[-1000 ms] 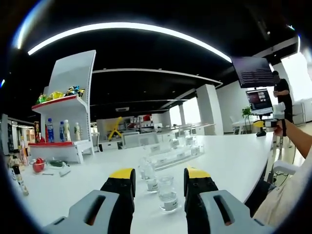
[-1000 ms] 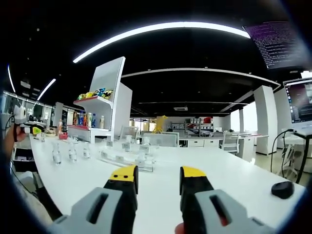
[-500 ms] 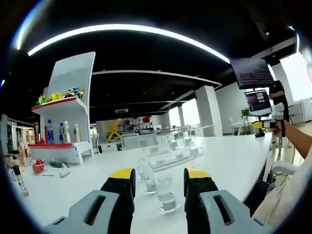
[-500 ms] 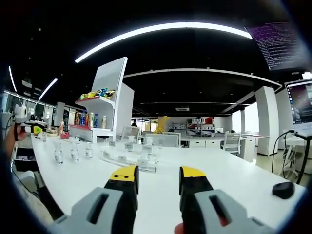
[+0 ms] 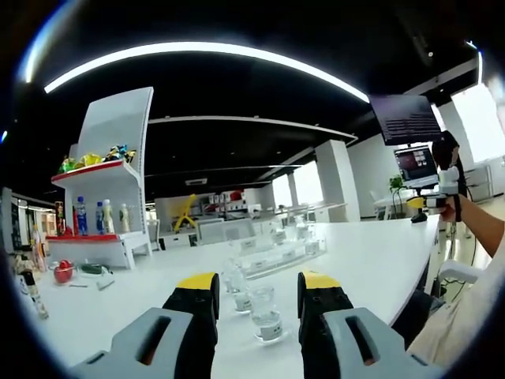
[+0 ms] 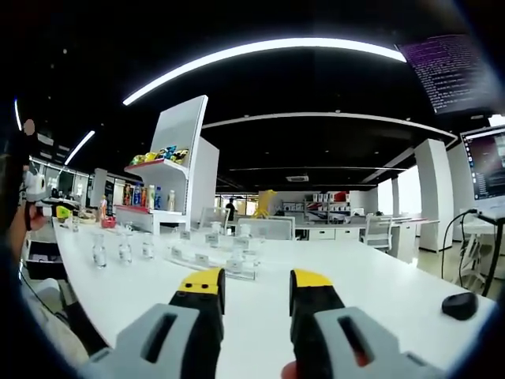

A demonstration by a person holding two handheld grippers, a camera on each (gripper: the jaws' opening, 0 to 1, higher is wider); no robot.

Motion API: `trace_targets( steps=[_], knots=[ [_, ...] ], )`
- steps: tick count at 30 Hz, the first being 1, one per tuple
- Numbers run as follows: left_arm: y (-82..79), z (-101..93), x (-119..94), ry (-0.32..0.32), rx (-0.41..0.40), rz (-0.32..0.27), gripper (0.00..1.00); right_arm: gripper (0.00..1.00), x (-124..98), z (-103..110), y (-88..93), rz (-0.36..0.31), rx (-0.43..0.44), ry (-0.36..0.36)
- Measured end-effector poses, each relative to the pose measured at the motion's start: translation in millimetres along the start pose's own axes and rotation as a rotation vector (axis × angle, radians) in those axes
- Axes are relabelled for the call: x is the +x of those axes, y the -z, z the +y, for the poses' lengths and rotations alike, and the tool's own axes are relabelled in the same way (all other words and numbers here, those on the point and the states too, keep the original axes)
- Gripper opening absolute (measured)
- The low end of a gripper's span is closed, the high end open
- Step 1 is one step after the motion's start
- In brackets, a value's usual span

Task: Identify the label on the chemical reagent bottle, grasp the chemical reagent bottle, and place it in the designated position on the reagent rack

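**Pre-grasp: L gripper lined up on nearest bottle, label not yet readable**

L gripper [image 5: 259, 286]: jaws apart, nothing held. Nearest reagent bottle [image 5: 265, 314] stands upright on the white surface [image 5: 371, 260], framed between the jaw tips but beyond them, no contact. Second bottle [image 5: 237, 290] just behind it, toward the L jaw. Clear reagent rack [image 5: 278, 254] further along the surface, w/ small label tags on its front.

R gripper [image 6: 256, 286]: jaws apart, empty, over bare surface near its front edge. In right gripper view three bottles [image 6: 124, 249] stand in a row toward the surface's left edge; rack [image 6: 211, 260] mid-surface.

To do it well (judgement):
- Read label first; text too small here, so close in w/ camera square to it.
- Approach level, jaws straddling body below the cap.
- Watch 2nd bottle; L jaw could clip it.
- Glass looks slick, light; close gently, lift straight.
- Match label to rack tag before placing.
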State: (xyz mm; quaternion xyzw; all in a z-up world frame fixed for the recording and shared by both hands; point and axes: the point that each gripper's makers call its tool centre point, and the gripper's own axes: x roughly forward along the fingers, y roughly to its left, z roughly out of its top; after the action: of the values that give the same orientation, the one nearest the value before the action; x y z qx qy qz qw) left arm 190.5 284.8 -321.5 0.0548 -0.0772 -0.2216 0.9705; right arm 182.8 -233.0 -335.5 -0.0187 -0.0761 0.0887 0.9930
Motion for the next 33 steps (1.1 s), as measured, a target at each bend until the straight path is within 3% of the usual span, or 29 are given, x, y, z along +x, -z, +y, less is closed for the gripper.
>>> trace_targets(
  steps=[16,21,24,33],
  knots=[
    [6.1,-5.1,3.7,0.023,-0.007,0.024,0.40,0.32,1.5,0.0,6.2,0.016,0.002,-0.008],
    [11.0,-4.5,5.5,0.021,-0.015,0.036,0.40,0.32,1.5,1.1,5.9,0.015,0.002,-0.015],
    [14.4,-6.4,7.2,0.043,-0.070,0.028,0.40,0.32,0.9,-0.3,6.8,0.016,0.004,-0.012],
    [27.1,-6.6,11.3,0.038,-0.071,0.057,0.40,0.32,-1.3,1.5,3.1,0.014,-0.003,-0.016]
  ],
)
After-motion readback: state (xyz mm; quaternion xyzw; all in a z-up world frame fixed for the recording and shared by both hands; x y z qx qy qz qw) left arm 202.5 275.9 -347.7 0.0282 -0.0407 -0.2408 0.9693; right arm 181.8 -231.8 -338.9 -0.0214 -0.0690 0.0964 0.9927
